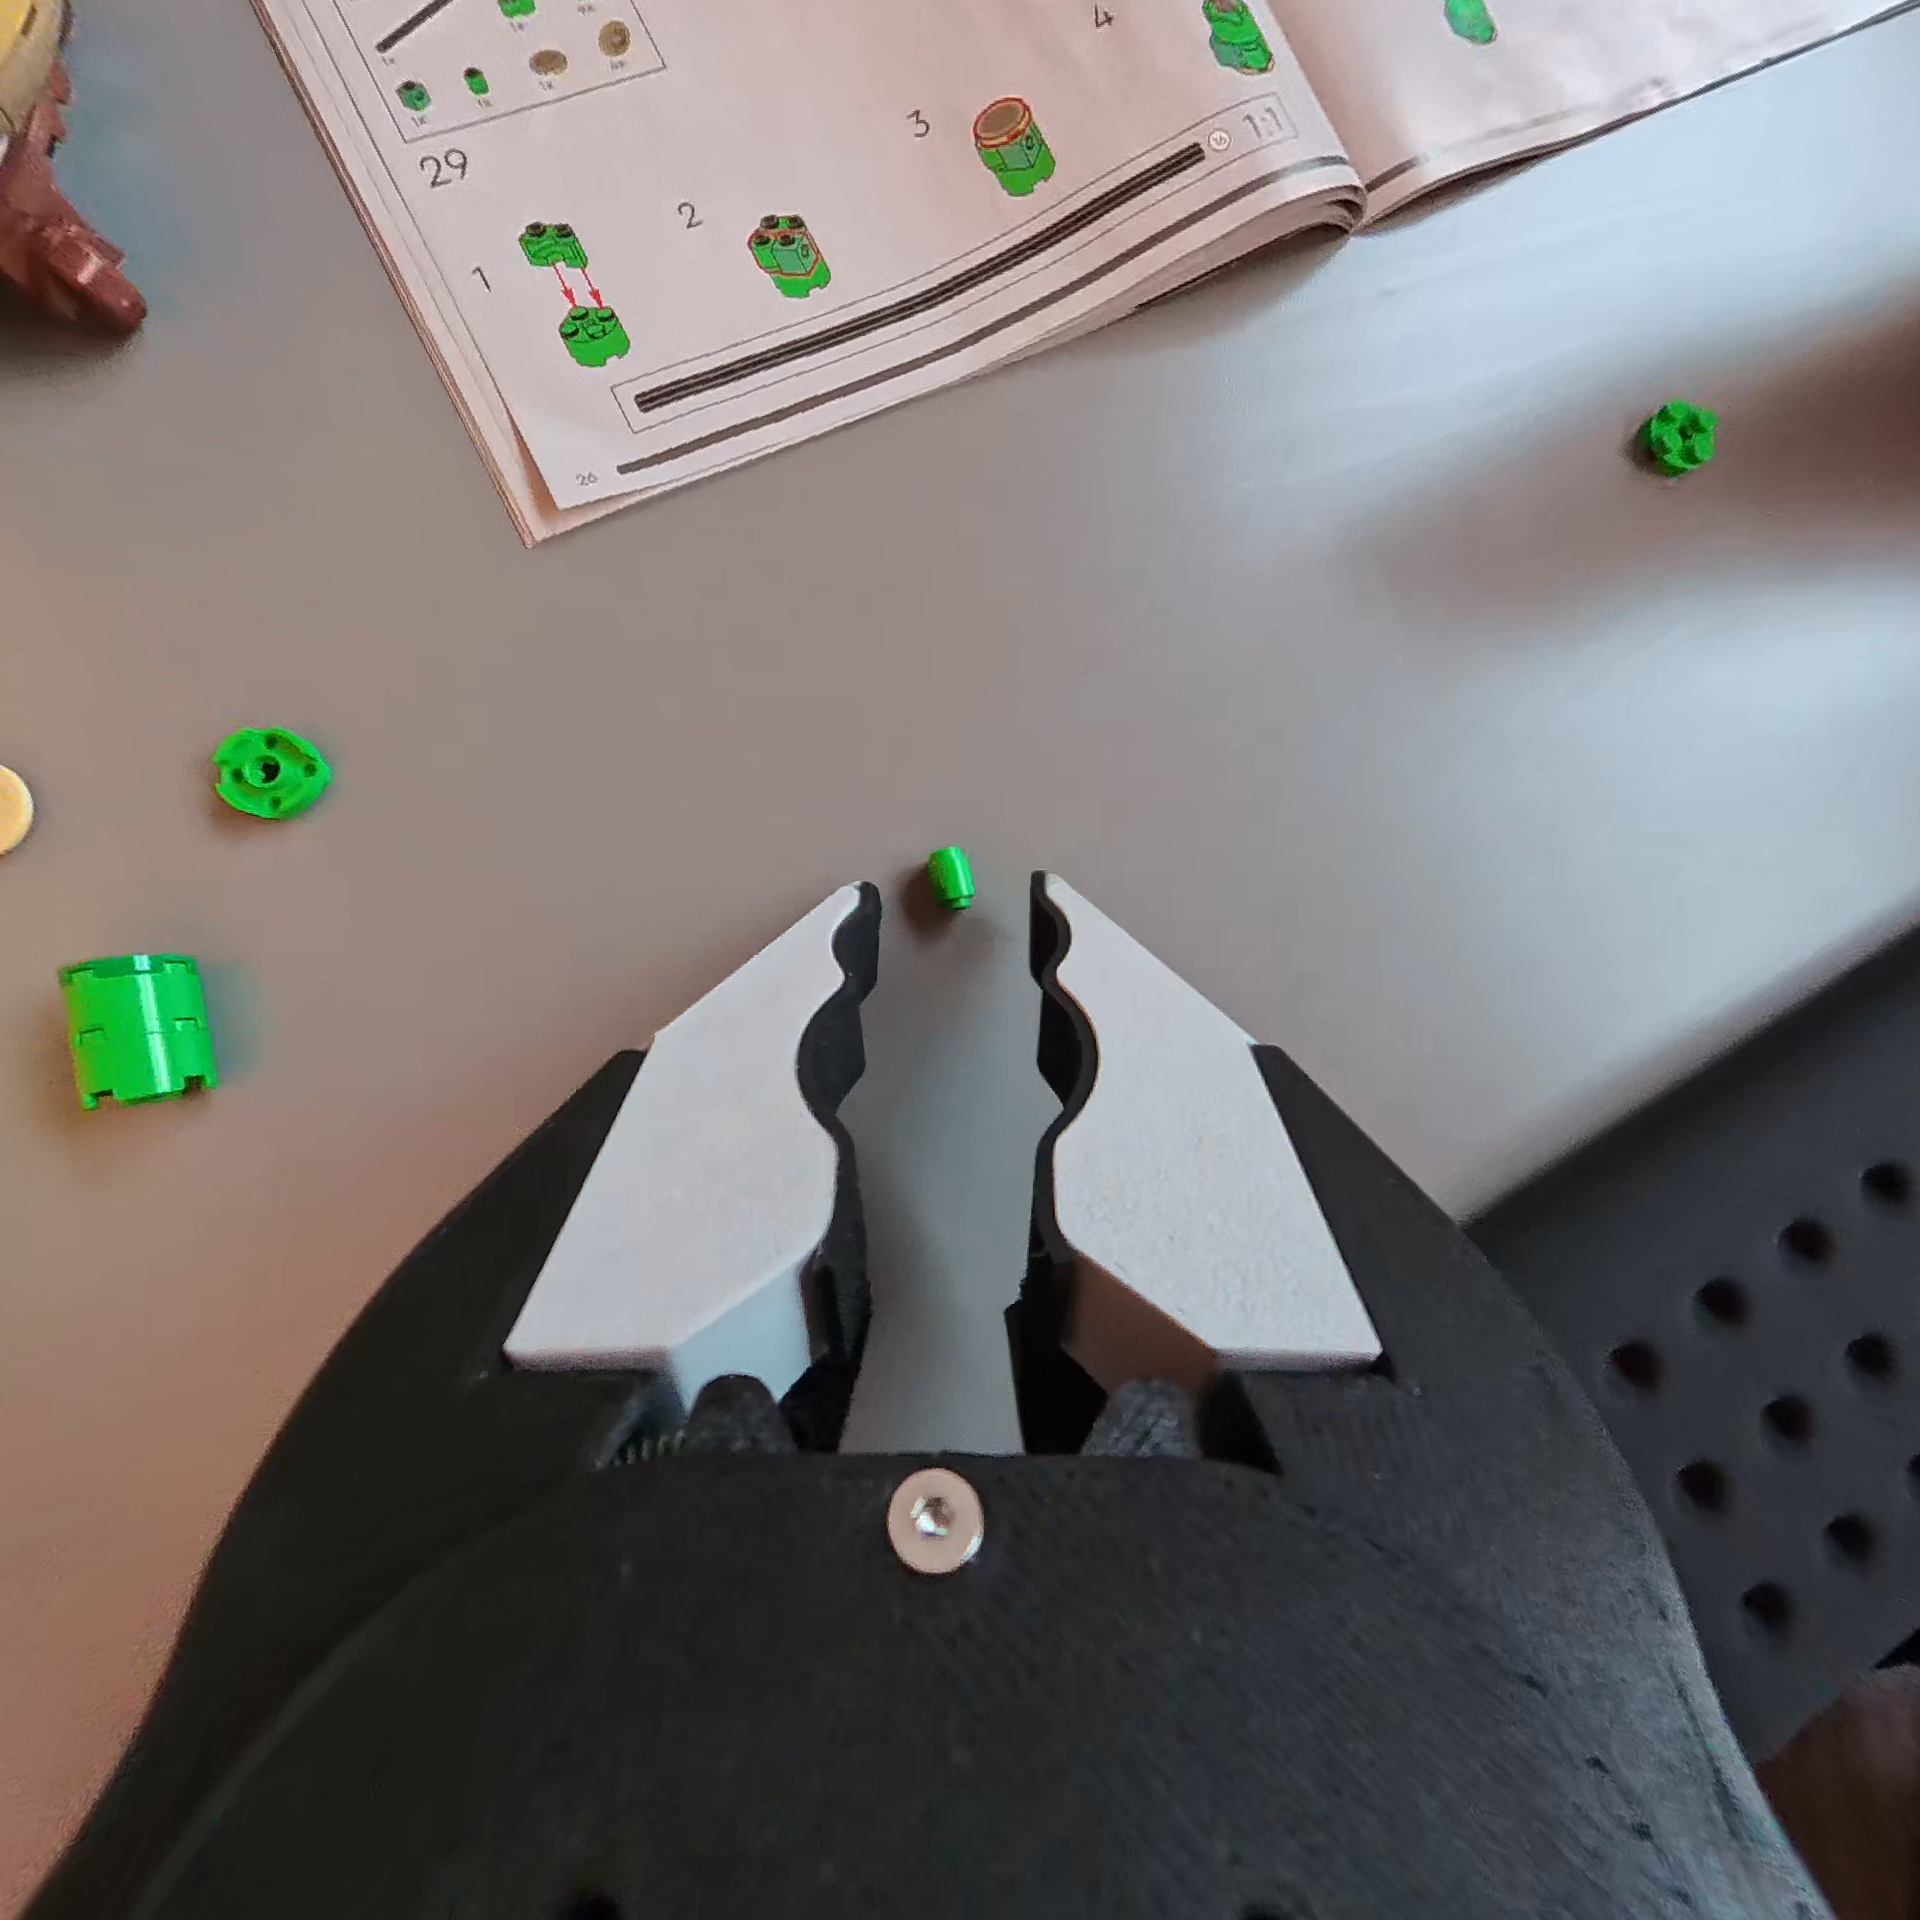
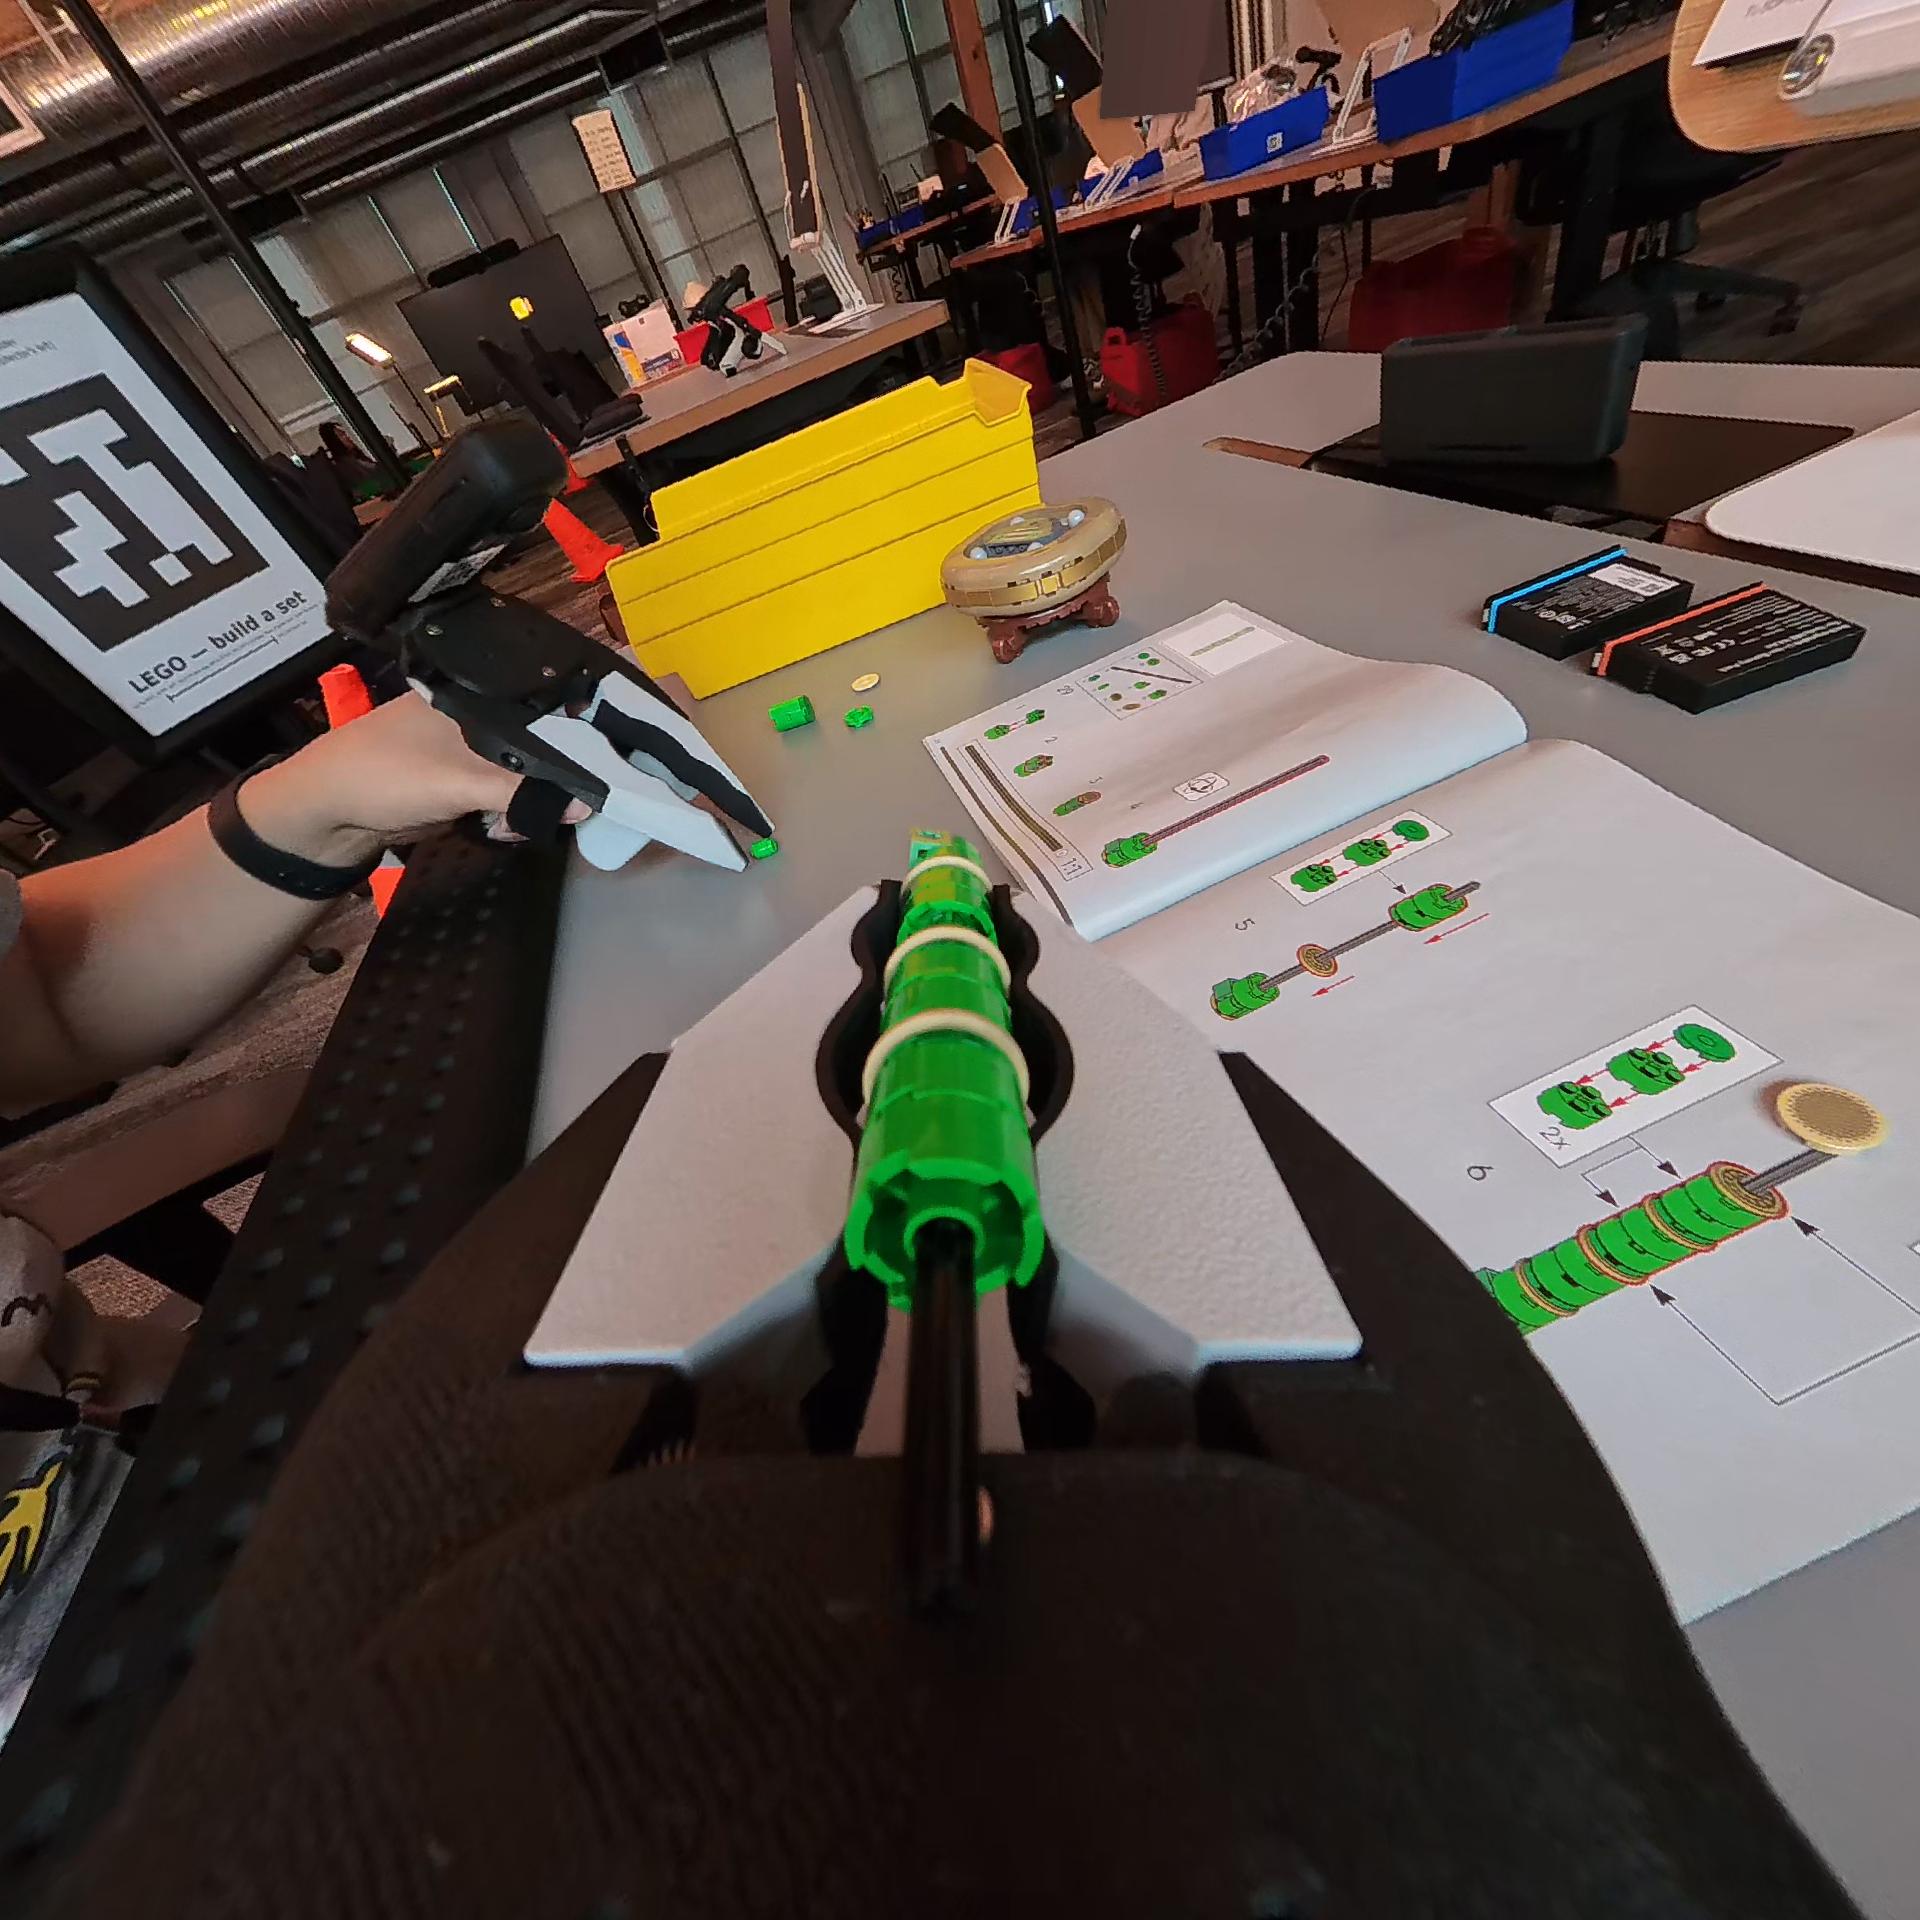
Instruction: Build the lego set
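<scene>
Straddling a small green stud point(image 1: 950, 879), left claw point(image 1: 954, 883) gapes; right claw point(image 2: 943, 904) clamps green rod point(image 2: 943, 1049).

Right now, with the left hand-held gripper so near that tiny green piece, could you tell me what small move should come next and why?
Probably ease the left hand-held gripper slightly forward and close it on the tiny green round stud piece. Its jaws stand open and the piece lies on the grey table just at the fingertips, not yet between them. The right hand-held gripper is occupied, shut on the green ringed rod assembly.

Small stud point(image 1: 950, 878) on table point(image 1: 1143, 644) — between left gripper point(image 1: 954, 894) fingers point(image 1: 727, 1091).
</scene>
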### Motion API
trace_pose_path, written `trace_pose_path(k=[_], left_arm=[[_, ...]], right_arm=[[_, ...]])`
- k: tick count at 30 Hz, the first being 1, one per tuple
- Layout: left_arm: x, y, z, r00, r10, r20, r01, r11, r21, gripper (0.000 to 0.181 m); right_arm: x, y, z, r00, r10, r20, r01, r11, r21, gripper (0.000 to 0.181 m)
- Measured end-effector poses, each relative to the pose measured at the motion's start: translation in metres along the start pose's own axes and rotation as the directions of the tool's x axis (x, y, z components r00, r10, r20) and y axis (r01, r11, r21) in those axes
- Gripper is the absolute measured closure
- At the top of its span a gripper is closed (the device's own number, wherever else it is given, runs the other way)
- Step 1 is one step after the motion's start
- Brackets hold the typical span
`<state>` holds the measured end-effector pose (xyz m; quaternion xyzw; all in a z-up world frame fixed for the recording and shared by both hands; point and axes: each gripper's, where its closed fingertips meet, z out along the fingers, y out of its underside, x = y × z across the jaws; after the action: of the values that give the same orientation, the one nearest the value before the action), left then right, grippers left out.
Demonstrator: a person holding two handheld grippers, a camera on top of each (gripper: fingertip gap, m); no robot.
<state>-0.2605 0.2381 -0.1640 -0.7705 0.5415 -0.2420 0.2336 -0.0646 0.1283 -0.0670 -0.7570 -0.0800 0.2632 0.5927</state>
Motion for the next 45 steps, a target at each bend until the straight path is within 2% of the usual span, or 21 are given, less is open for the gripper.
trace_pose_path(k=[3,10,16,20,22,25,27,30,33,35,39,42,45], left_arm=[[-0.001,-0.001,0.002,0.999,0.018,0.046,-0.019,1.000,0.004,0.155],[-0.010,0.003,0.000,0.983,0.082,0.162,-0.081,0.997,-0.010,0.176],[-0.008,0.005,-0.001,0.976,0.138,0.170,-0.140,0.990,-0.001,0.176],[-0.001,0.002,0.000,0.947,0.282,0.154,-0.286,0.958,0.003,0.176],[0.014,-0.009,0.000,0.916,0.379,0.130,-0.388,0.921,0.046,0.176],[0.048,-0.040,-0.006,0.849,0.517,0.105,-0.528,0.836,0.148,0.176],[0.073,-0.064,-0.011,0.783,0.611,0.112,-0.621,0.760,0.193,0.176],[0.110,-0.098,-0.020,0.664,0.738,0.122,-0.742,0.631,0.225,0.177],[0.138,-0.132,-0.029,0.526,0.839,0.140,-0.843,0.494,0.212,0.177],[0.156,-0.151,-0.033,0.425,0.898,0.116,-0.895,0.398,0.201,0.176],[0.176,-0.187,-0.030,0.235,0.968,0.090,-0.967,0.224,0.121,0.176],[0.194,-0.199,-0.025,0.137,0.991,0.000,-0.986,0.137,0.097,0.176],[0.202,-0.211,-0.017,0.087,0.995,-0.053,-0.995,0.089,0.041,0.176]], right_arm=[[0.000,0.000,0.000,1.000,0.002,0.001,-0.002,1.000,0.001,0.165],[0.000,-0.001,-0.001,1.000,-0.002,0.000,0.002,1.000,0.001,0.165],[-0.001,0.000,0.000,1.000,-0.002,0.004,0.002,1.000,-0.003,0.165],[-0.003,0.000,0.001,1.000,0.022,0.022,-0.022,1.000,0.001,0.166],[-0.006,-0.004,0.001,0.994,0.097,0.056,-0.098,0.995,0.018,0.166],[-0.017,-0.010,0.003,0.952,0.270,0.146,-0.276,0.961,0.022,0.166],[-0.025,-0.013,0.004,0.893,0.395,0.214,-0.407,0.913,0.010,0.166],[-0.030,-0.022,0.001,0.756,0.571,0.320,-0.607,0.795,0.017,0.166],[-0.030,-0.030,-0.003,0.595,0.680,0.428,-0.758,0.653,0.016,0.166],[-0.027,-0.036,-0.007,0.515,0.702,0.491,-0.815,0.579,0.028,0.166],[-0.021,-0.048,-0.018,0.446,0.694,0.565,-0.866,0.493,0.078,0.166],[-0.012,-0.053,-0.026,0.404,0.697,0.593,-0.897,0.430,0.106,0.166],[-0.004,-0.057,-0.033,0.358,0.696,0.623,-0.924,0.361,0.128,0.166]])
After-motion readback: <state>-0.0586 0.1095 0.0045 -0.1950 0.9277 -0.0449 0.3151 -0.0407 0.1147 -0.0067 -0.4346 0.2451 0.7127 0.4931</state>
